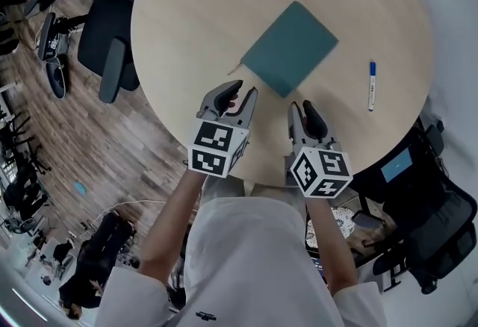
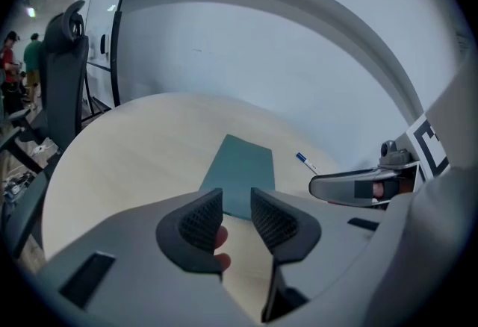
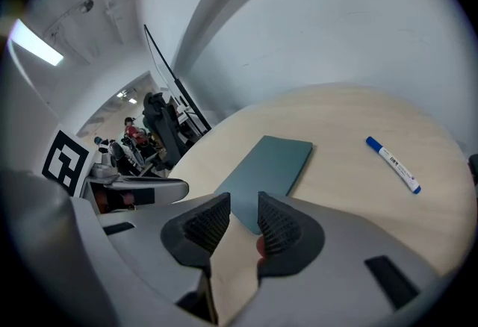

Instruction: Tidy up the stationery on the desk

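One teal rectangular notebook [image 1: 290, 48] lies on the round pale wooden table [image 1: 194, 12], with one white, blue-capped marker pen [image 1: 372, 84] at its 4 o'clock, well apart. The left gripper [image 1: 245, 91] and right gripper [image 1: 301, 106] hover at its 6 o'clock, jaws apart and empty. The pen's print is unreadable.

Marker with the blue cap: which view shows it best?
Right gripper view: the marker is largest there, blue cap and barrel print visible. Head view shows it whole but small; left gripper view, only a tiny distant streak.
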A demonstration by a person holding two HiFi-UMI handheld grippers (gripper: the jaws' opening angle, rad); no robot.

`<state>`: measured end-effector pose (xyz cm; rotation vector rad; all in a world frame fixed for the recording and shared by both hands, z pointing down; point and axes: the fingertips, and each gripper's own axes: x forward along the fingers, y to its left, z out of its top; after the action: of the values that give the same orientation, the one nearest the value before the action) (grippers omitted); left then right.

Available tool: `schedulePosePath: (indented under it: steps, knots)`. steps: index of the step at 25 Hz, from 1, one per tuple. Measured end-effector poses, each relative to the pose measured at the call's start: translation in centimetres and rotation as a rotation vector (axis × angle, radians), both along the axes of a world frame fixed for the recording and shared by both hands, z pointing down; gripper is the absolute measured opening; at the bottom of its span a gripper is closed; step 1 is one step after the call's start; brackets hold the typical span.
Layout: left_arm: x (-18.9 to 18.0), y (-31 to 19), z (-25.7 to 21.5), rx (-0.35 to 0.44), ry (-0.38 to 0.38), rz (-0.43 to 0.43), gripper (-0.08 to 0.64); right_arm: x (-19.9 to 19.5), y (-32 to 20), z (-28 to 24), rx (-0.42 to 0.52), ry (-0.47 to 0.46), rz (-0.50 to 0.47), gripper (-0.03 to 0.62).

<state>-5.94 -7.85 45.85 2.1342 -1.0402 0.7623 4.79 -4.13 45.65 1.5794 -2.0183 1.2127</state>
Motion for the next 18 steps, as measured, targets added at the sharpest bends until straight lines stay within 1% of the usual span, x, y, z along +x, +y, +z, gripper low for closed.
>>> schedulePosePath:
  steps: [1, 8, 12, 15, 18]
  knots:
    - [0.0, -0.4, 0.5, -0.001, 0.003, 0.002, 0.114, -0.2, -0.2, 0.5, -0.006, -0.001, 0.003, 0.110]
    - [0.6, -2.4, 3.3, -0.014, 0.012, 0.030, 0.147, -0.9, -1.3, 3.3, -0.035, -0.013, 0.028, 0.110]
    - [0.9, -3.6, 4.9, -0.027, 0.005, 0.055, 0.176, -0.7, -1.9, 4.7, -0.055, -0.015, 0.034, 0.129]
    - [0.9, -4.2, 6.3, -0.061, 0.009, 0.068, 0.206, -0.6, -2.0, 5.9, -0.072, -0.015, 0.040, 0.135]
    - [0.7, -4.6, 7.8, -0.089, -0.009, 0.082, 0.219, -0.7, -2.0, 7.0, -0.097, -0.022, 0.048, 0.138]
